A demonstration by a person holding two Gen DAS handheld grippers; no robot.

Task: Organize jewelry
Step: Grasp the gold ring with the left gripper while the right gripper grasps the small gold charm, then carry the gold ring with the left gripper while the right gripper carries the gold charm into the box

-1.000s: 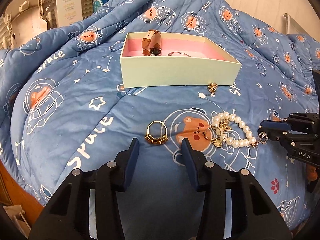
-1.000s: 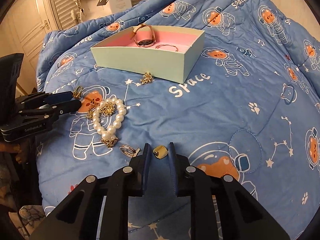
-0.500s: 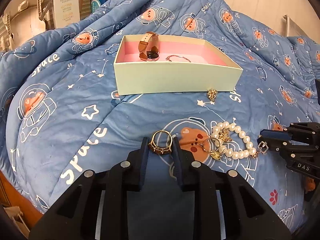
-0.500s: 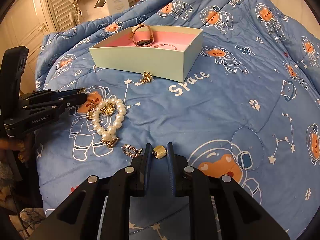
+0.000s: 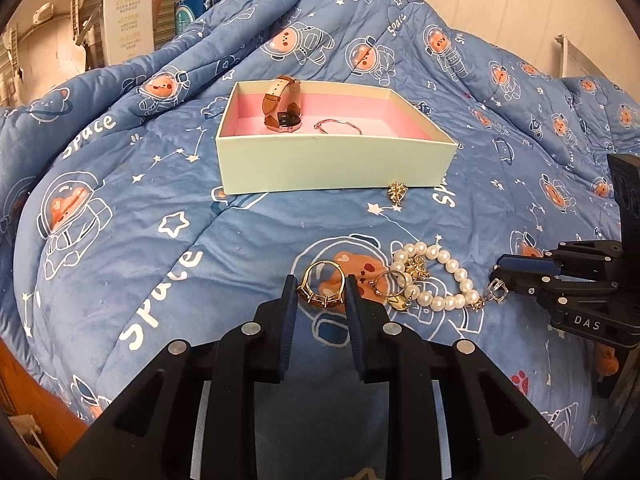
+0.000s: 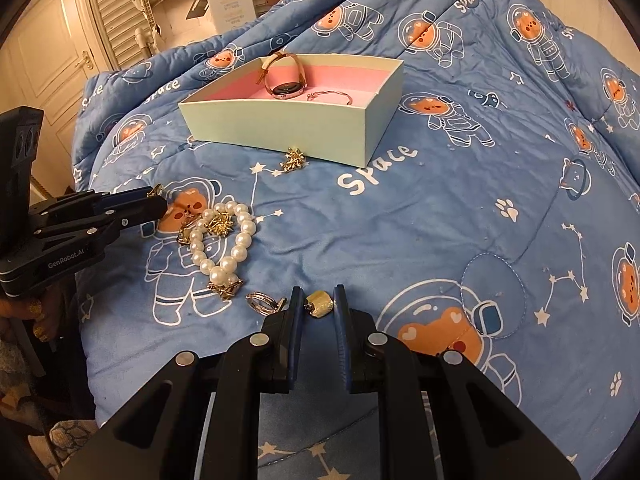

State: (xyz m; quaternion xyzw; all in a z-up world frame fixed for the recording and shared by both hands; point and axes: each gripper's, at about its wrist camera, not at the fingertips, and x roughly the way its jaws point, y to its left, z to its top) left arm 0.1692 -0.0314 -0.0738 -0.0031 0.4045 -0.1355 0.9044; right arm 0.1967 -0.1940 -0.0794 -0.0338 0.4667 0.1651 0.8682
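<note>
While the left gripper [image 5: 319, 298] has just been closing onto a gold stone-set ring [image 5: 321, 291], the right gripper [image 6: 317, 307] pinches a small gold cylindrical bead [image 6: 321, 304]; beyond both sits a pale-green, pink-lined cardboard box [image 5: 336, 162] on the blue quilt [image 5: 160, 208].

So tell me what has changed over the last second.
The left gripper has just been closing and now pinches the gold ring, which lay free before. The right gripper stays shut on the gold earring; pearl bracelet and box unmoved.
</note>
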